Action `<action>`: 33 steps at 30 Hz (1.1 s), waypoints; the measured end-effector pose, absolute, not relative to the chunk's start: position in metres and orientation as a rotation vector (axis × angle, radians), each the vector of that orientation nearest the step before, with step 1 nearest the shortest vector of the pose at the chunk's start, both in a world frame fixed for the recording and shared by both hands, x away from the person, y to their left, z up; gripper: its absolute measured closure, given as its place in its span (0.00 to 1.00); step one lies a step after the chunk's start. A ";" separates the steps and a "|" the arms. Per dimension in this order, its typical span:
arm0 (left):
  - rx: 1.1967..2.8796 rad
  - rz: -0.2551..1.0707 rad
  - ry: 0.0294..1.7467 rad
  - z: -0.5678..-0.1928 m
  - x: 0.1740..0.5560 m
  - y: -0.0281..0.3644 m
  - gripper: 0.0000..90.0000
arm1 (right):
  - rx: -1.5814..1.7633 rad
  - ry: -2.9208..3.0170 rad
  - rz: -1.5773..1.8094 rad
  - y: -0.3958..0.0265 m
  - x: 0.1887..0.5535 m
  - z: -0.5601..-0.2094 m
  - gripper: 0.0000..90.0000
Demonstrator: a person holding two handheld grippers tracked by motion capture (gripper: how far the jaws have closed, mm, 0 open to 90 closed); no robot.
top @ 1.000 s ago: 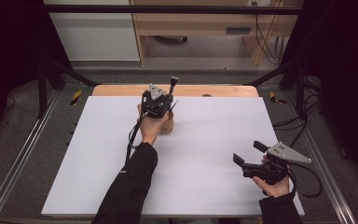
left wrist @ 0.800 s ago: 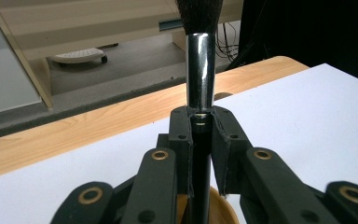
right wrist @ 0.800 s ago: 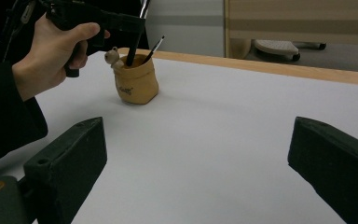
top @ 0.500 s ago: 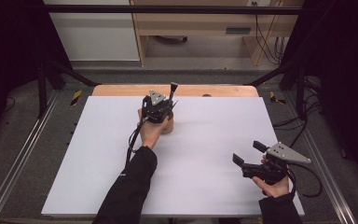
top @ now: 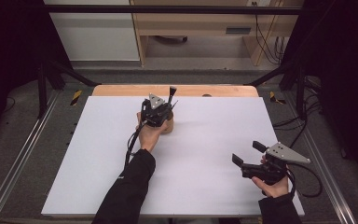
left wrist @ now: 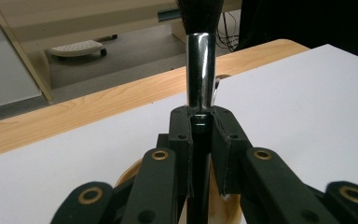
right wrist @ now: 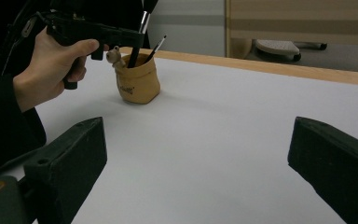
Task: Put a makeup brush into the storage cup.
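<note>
The left gripper (top: 161, 108), in the high view, stood over a tan pot (top: 168, 125) near the table's (top: 214, 116) far edge, its jaws clamped on a brush (top: 171, 93) whose dark tuft rose above it. The brush's long axis ran nearly upright, tipped slightly toward the far edge, so the pot lay directly under the grip. The right gripper (top: 248, 153) rested well apart at the near right, jaws spread wide and holding nothing; the left hand (top: 150, 135) was by far the nearer to the pot.

In the left gripper view, the left gripper (left wrist: 200, 135) had both pads pressed on the brush (left wrist: 200, 70) just under its bright metal ferrule, the black handle running down between the jaws. The pot's rim (left wrist: 133, 172) showed below and behind the jaws, so the handle's lower end appeared to lie inside or just above the mouth; which of the two could not be told.

In the right gripper view, the right gripper (right wrist: 198, 154) looked between its wide-open, empty jaws toward the pot (right wrist: 139, 79), which held the gripped brush (right wrist: 137, 46) and a thinner one (right wrist: 156, 47) leaning away from the hand. Dark writing marked the pot's side, too small to read. A small figure (right wrist: 113, 57) sat on its rim.
</note>
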State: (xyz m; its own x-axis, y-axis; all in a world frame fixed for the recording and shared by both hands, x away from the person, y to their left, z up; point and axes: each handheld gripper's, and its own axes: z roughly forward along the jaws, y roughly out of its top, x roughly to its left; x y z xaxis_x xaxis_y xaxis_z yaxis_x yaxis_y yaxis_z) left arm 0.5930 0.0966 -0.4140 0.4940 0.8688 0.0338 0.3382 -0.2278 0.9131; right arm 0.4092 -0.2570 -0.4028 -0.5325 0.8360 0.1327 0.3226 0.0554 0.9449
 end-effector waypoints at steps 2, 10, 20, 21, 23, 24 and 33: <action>1.799 0.705 1.017 -0.415 0.593 0.098 0.88 | 1.155 1.884 1.487 -0.257 0.409 -0.403 0.06; 1.826 0.694 1.029 -0.420 0.591 0.098 0.88 | 1.157 1.884 1.484 -0.257 0.409 -0.403 0.06; 1.859 0.689 1.037 -0.420 0.588 0.103 0.86 | 1.151 1.889 1.483 -0.255 0.409 -0.403 0.06; 1.857 0.686 1.035 -0.419 0.587 0.103 0.85 | 1.151 1.892 1.481 -0.255 0.409 -0.403 0.06; 1.850 0.683 1.032 -0.417 0.586 0.104 0.83 | 1.152 1.890 1.485 -0.255 0.409 -0.403 0.06; 1.850 0.680 1.029 -0.416 0.585 0.105 0.81 | 1.149 1.890 1.483 -0.255 0.409 -0.403 0.06; 1.811 0.653 0.977 -0.404 0.571 0.114 0.71 | 1.152 1.885 1.486 -0.254 0.409 -0.402 0.06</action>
